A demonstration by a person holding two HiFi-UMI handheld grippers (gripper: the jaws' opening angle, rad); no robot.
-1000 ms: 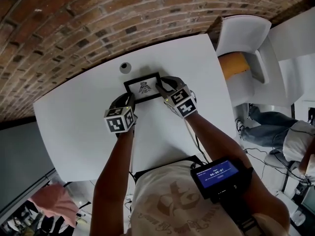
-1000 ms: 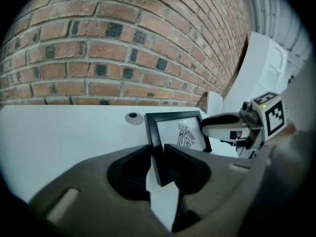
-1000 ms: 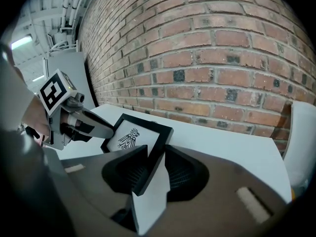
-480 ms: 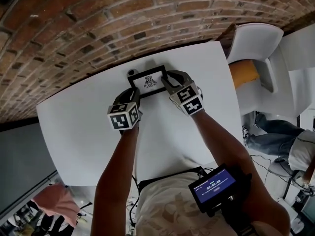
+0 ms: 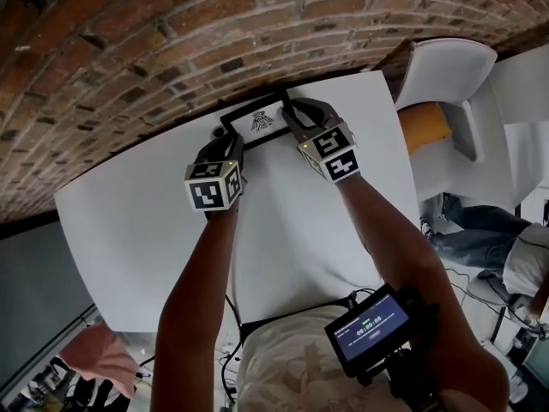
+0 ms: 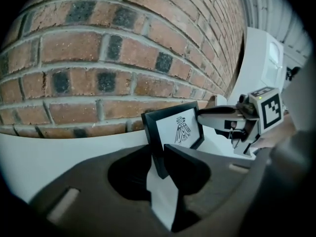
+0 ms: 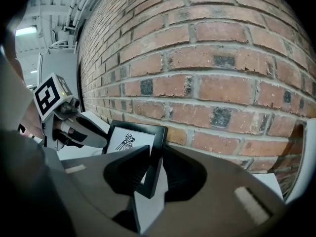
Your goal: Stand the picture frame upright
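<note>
Left tongs (image 6: pixel 159 164) clamping frame (image 6: pixel 177 127) by its left edge, right tongs (image 7: pixel 153 169), jaws just closing, pinching its right edge, frame leaning nearly upright between them, white table (image 5: pixel 283 221) lying beneath, brick wall (image 5: pixel 129 41) rising just beyond, white chair (image 5: pixel 446 75) standing off right, chest screen (image 5: pixel 371 329) showing unreadable digits.

Brick wall (image 5: pixel 129 50) looms tight behind the frame (image 5: pixel 257 120) at the table's (image 5: pixel 292 230) far edge, barely a gap back there, while the white top lies wide open on the near side and out left, chair (image 5: pixel 446 71) well off right.
</note>
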